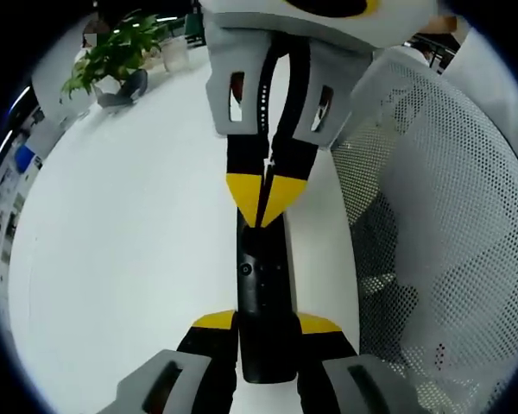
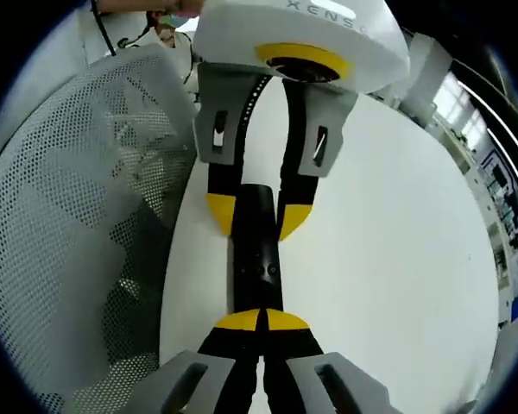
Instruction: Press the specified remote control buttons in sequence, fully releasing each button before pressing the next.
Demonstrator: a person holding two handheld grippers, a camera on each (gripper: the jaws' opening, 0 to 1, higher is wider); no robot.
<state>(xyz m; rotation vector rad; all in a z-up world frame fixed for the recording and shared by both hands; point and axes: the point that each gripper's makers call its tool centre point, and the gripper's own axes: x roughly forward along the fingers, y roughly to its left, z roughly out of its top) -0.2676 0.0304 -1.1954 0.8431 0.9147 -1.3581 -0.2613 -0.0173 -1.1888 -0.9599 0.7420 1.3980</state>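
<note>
A black remote [image 1: 263, 293] lies over a white worktop [image 1: 129, 259] near its edge, held between the two claws. In the left gripper view, the left claw [image 1: 267, 326] pinches the near end of the remote between its yellow-tipped jaws. The right claw [image 1: 264, 200] comes in from the top, its yellow tips pressed together and meeting the remote's far end; whether they press a button cannot be told. In the right gripper view, the right claw [image 2: 262, 321] rises from the bottom with jaws closed tip to tip on the remote [image 2: 256, 250], while the left claw [image 2: 257, 216] grips the far end from both sides. Small round buttons show on the remote's face; no markings on them are legible. The left gripper's white housing reads "XENSO", the rest cut off. A white mesh chair [image 1: 440, 216] stands just beside the worktop edge. A potted plant [image 1: 116, 52] sits at the far end of the worktop.
</note>
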